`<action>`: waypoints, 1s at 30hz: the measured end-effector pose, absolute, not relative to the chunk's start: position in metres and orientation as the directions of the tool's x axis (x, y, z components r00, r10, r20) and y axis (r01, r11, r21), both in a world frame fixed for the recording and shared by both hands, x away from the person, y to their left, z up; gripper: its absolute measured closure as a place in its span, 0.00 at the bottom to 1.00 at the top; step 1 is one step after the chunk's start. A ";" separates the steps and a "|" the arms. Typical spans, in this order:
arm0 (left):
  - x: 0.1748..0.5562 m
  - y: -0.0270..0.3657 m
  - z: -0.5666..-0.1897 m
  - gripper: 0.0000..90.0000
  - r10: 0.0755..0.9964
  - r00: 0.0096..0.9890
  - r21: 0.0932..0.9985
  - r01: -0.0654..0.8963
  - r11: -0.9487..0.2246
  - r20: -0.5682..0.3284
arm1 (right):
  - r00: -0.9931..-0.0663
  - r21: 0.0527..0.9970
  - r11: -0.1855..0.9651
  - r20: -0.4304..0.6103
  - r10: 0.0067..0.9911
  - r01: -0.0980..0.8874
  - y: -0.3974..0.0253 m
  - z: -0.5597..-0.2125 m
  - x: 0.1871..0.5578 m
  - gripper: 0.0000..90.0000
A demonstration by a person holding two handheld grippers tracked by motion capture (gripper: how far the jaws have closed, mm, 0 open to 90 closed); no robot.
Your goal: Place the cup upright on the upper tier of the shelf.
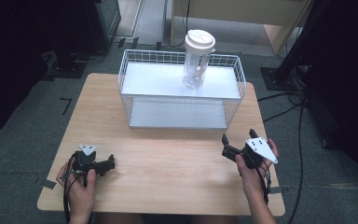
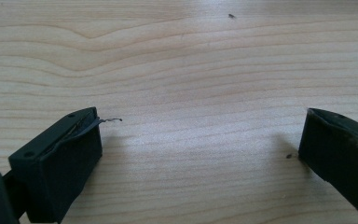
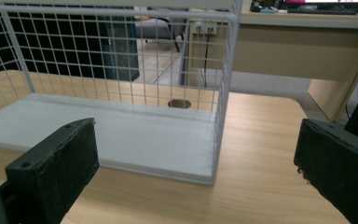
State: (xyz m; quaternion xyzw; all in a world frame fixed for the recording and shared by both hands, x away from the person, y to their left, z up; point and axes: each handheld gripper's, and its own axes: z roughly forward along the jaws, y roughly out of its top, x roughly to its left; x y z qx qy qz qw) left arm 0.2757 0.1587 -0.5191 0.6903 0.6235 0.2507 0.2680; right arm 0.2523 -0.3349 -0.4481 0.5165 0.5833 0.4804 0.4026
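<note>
A white wire rack (image 1: 135,86) with two white shelves stands at the far middle of the wooden table (image 1: 168,163). A clear bottle (image 1: 197,60) with a white lid stands upright on its top shelf, toward the right. My left gripper (image 1: 111,163) rests low at the front left, open, its jaws wide apart over bare wood (image 2: 203,121). My right gripper (image 1: 224,147) is held at the front right, open and empty, pointing at the rack's lower right corner (image 3: 198,126). The lower shelf (image 3: 121,135) is seen through the mesh.
A dark round hole (image 3: 179,103) in the tabletop shows behind the rack. Beyond the table are a pale wooden desk (image 3: 298,51), black stands and cables (image 1: 300,121) on the grey floor. Bare wood lies between the two grippers.
</note>
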 end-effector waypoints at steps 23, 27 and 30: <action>0.276 0.159 -0.519 0.00 0.995 0.096 0.684 0.725 -0.077 0.011 | -0.048 0.945 0.001 0.015 0.999 0.326 -0.375 -0.488 0.223 0.00; 0.276 0.159 -0.519 0.00 0.995 0.095 0.684 0.725 -0.077 0.011 | -0.027 0.940 0.000 0.010 1.000 0.342 -0.383 -0.494 0.219 0.00; 0.276 0.159 -0.519 0.00 0.995 0.095 0.684 0.725 -0.077 0.011 | -0.017 0.935 -0.006 0.013 1.000 0.354 -0.388 -0.497 0.215 0.00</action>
